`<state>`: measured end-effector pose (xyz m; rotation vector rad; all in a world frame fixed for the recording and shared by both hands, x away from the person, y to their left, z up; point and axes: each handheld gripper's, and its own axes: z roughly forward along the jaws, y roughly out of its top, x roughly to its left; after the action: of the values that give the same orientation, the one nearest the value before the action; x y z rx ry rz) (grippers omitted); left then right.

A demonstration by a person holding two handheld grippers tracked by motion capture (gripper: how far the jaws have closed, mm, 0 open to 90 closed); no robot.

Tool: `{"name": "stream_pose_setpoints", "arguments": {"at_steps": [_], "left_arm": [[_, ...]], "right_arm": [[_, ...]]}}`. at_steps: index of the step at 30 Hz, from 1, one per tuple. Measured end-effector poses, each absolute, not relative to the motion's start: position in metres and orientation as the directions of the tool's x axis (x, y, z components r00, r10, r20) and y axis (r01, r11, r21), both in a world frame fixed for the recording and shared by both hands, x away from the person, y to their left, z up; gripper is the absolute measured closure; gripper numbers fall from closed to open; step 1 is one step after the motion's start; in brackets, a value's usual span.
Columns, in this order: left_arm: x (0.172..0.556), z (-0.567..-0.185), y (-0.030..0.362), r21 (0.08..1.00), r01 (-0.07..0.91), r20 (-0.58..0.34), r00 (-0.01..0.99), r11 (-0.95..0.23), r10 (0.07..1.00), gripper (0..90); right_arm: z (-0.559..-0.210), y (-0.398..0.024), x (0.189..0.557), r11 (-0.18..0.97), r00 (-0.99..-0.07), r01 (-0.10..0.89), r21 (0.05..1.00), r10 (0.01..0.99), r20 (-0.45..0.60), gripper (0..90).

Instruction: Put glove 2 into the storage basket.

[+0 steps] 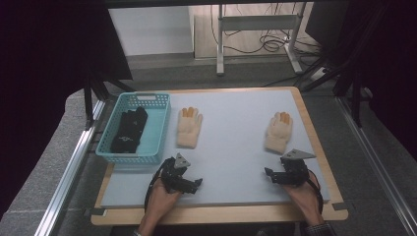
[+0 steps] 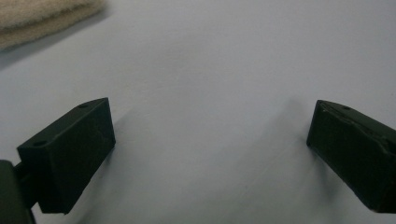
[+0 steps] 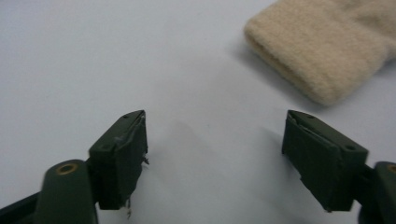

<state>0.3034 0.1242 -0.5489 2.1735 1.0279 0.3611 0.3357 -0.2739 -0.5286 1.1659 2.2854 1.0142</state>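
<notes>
Two cream knitted gloves with orange fingertips lie flat on the pale mat (image 1: 231, 147): the left glove (image 1: 189, 127) beside the basket, the right glove (image 1: 279, 132) near the mat's right edge. My left gripper (image 1: 195, 185) rests low over the mat, in front of the left glove, open with bare mat between its jaws (image 2: 210, 109); that glove's cuff (image 2: 42, 18) shows at the top left. My right gripper (image 1: 269, 173) sits just in front of the right glove, open and holding nothing (image 3: 215, 116). The right glove's cuff (image 3: 322, 51) lies ahead and to the right of the jaws.
A teal plastic basket (image 1: 160, 129) stands at the mat's left edge and holds black gloves (image 1: 130, 130). The mat lies on a wooden board (image 1: 216, 214). Metal rails run along both sides of the table, and a desk frame with cables stands behind.
</notes>
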Motion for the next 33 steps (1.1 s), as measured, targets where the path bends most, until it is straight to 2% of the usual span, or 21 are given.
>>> {"name": "stream_pose_setpoints", "arguments": {"at_steps": [6,7,12,19,25,30,33], "left_arm": [[0.303,-0.549,0.124,0.693,0.568,-0.043,0.646,-0.443,0.762,1.1],[0.303,-0.549,0.124,0.693,0.568,-0.043,0.646,-0.443,0.762,1.1],[0.303,-0.549,0.124,0.693,0.568,-0.043,0.646,-0.443,0.762,1.2],[0.303,-0.549,0.125,0.691,0.568,-0.041,0.648,-0.447,0.761,1.2],[0.303,-0.549,0.125,0.692,0.568,-0.041,0.648,-0.446,0.761,1.2],[0.303,-0.549,0.125,0.691,0.568,-0.041,0.648,-0.447,0.761,1.2],[0.303,-0.549,0.125,0.691,0.568,-0.041,0.648,-0.446,0.761,1.2]], "right_arm": [[-0.518,-0.284,0.34,0.385,-0.588,0.529,0.756,0.809,0.0,32.7],[-0.513,-0.287,0.344,0.388,-0.589,0.528,0.755,0.808,-0.004,37.3],[-0.504,-0.295,0.358,0.394,-0.576,0.534,0.748,0.817,-0.018,48.1],[-0.488,-0.302,0.386,0.371,-0.549,0.538,0.757,0.836,-0.02,58.0],[-0.481,-0.302,0.409,0.377,-0.532,0.534,0.757,0.845,-0.046,57.5],[-0.483,-0.302,0.422,0.381,-0.522,0.538,0.752,0.851,-0.057,51.7],[-0.485,-0.302,0.43,0.381,-0.516,0.535,0.754,0.854,-0.065,44.1]]}}
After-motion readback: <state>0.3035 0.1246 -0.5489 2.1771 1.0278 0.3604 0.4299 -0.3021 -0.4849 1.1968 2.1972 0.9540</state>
